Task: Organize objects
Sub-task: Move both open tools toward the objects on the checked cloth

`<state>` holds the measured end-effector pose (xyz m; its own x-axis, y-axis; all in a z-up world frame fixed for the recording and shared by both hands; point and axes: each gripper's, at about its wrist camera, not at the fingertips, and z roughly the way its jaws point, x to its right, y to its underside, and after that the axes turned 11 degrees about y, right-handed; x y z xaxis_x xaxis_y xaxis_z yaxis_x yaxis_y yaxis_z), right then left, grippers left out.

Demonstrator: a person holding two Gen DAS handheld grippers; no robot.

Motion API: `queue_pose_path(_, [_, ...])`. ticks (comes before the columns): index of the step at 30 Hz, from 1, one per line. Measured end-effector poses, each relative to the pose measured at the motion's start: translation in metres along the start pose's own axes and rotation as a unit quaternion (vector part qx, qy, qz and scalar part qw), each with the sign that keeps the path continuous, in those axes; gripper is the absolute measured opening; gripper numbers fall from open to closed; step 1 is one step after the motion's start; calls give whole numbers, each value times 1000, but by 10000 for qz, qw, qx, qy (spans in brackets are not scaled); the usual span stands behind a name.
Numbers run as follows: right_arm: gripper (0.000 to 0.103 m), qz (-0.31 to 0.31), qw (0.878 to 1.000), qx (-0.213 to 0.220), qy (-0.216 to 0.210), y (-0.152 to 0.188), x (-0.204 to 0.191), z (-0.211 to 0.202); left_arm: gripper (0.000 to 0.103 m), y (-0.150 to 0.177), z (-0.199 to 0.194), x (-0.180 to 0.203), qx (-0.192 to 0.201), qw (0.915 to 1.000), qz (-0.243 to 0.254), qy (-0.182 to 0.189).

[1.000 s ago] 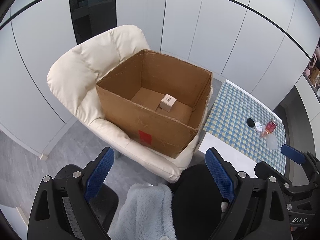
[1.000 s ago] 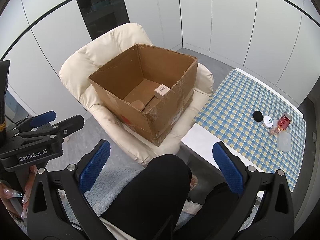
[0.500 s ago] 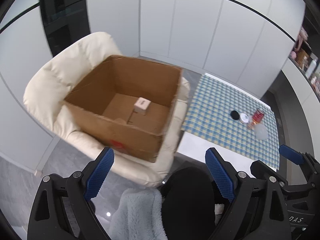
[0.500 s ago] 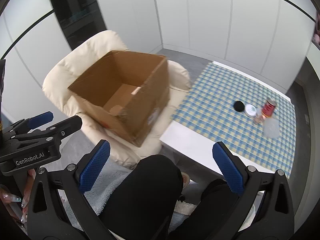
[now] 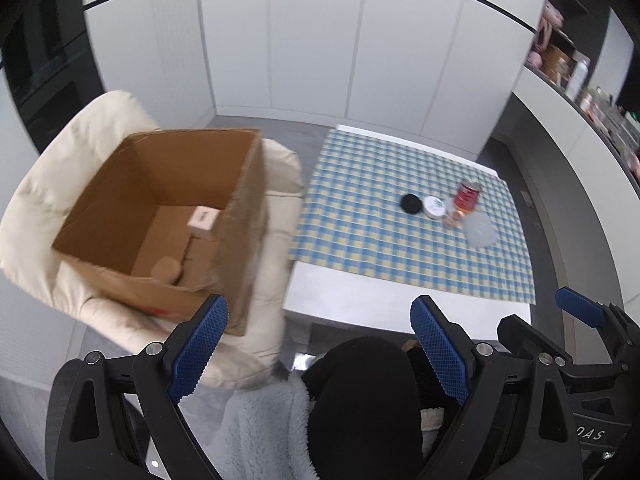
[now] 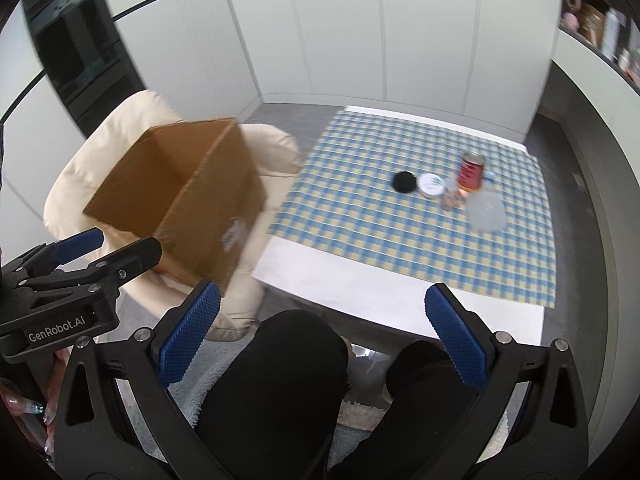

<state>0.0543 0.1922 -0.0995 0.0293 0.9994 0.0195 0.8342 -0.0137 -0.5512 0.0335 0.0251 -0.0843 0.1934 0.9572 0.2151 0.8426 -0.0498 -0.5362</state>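
An open cardboard box (image 5: 168, 216) sits on a cream armchair (image 5: 60, 184) at the left; it holds a small white box (image 5: 203, 220) and a round tan piece (image 5: 165, 269). On the checked tablecloth (image 5: 380, 216) lie a black disc (image 5: 411, 203), a white round tin (image 5: 435, 206), a red can (image 5: 467, 196) and a clear lid (image 5: 480, 230). The same items show in the right wrist view: box (image 6: 188, 196), black disc (image 6: 404, 182), tin (image 6: 432, 185), can (image 6: 473, 170), lid (image 6: 486, 212). My left gripper (image 5: 320, 344) and right gripper (image 6: 322, 328) are both open and empty, held above the person's lap.
The white table (image 6: 360, 280) edge is just ahead of both grippers. The person's black-clad knees (image 6: 280, 360) and a pale fluffy garment (image 5: 260, 432) fill the foreground. White cabinet doors (image 5: 320, 40) stand behind. Shelves with bottles (image 5: 576, 72) are at the far right.
Both views have swung right, from the box and armchair toward the table. The box has slid to the left of the frame and the table items are nearer the centre. Both grippers stay open.
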Motion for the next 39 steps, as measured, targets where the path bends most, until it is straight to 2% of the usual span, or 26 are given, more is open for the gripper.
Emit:
queue_pose_path(17, [103,1067,9920,-208,647,25,107,15,93,-7,53,80,-394,9960,643,486])
queue_pose_path(24, [103,1222,9889,-333,777,31,124,26,93,-8,70,86,-548,9948,647,563])
queue_pose_path(29, [103,1283,9878,-378,799,33,131,36,93,-11,79,89,-554,9949,693,469])
queue_pose_path(39, [103,1368,9861,-454,831,27,152,65,93,-26,107,86,-575,9962,490,427])
